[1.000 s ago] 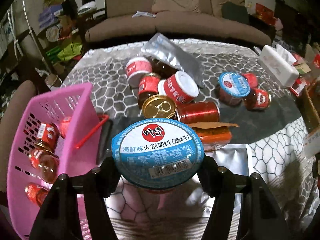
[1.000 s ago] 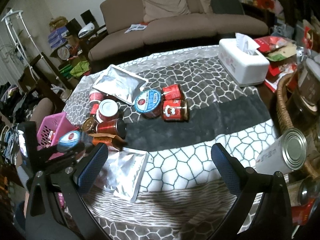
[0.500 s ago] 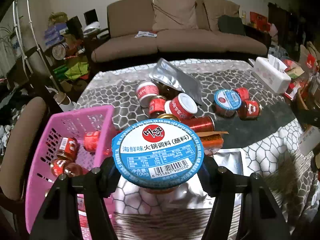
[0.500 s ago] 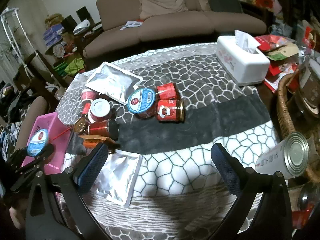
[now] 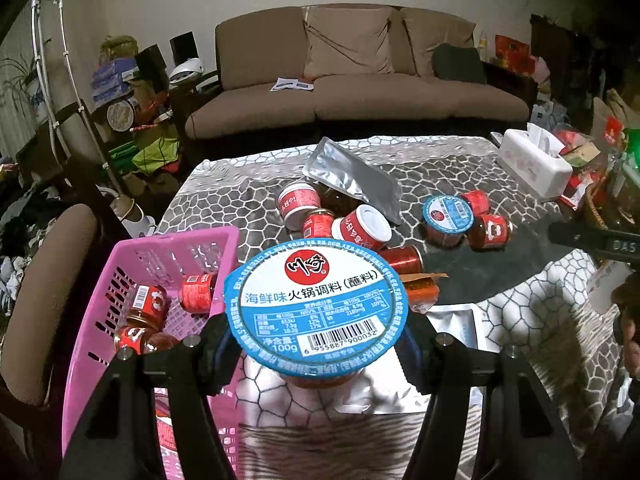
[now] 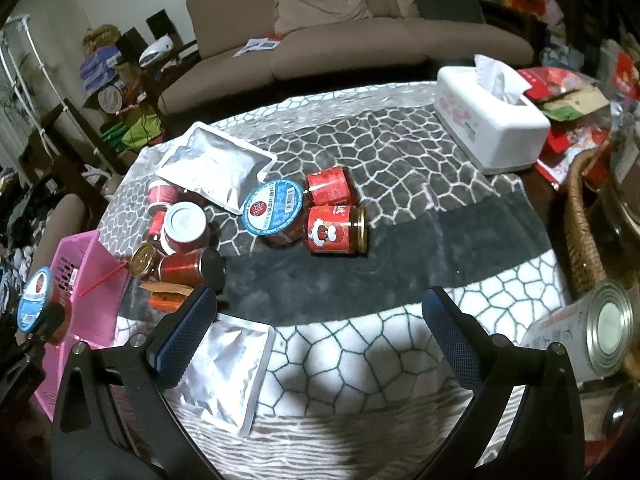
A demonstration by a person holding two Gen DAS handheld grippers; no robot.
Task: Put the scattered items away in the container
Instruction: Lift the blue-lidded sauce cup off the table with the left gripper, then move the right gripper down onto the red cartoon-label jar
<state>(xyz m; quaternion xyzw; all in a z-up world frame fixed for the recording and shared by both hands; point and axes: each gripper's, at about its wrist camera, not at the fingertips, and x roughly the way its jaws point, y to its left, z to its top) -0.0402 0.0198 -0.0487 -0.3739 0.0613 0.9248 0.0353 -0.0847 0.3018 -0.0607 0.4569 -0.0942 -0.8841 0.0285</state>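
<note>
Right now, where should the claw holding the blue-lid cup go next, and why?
Probably a little to the left, then open. The left claw grips the blue-lid sauce cup, which hangs by the pink basket's right rim, partly over the silver pouch. Jars already lie in the basket, with room near them.

I am in a lived-in home living room. Beyond my fingers (image 6: 192,336) stands a brown sofa (image 5: 360,76) with cushions against a pale wall. Nearer is a table (image 6: 400,168) draped in a grey patterned cloth, with a white tissue box (image 6: 492,128) to the right. Cluttered shelves (image 5: 120,92) stand far left.
</note>
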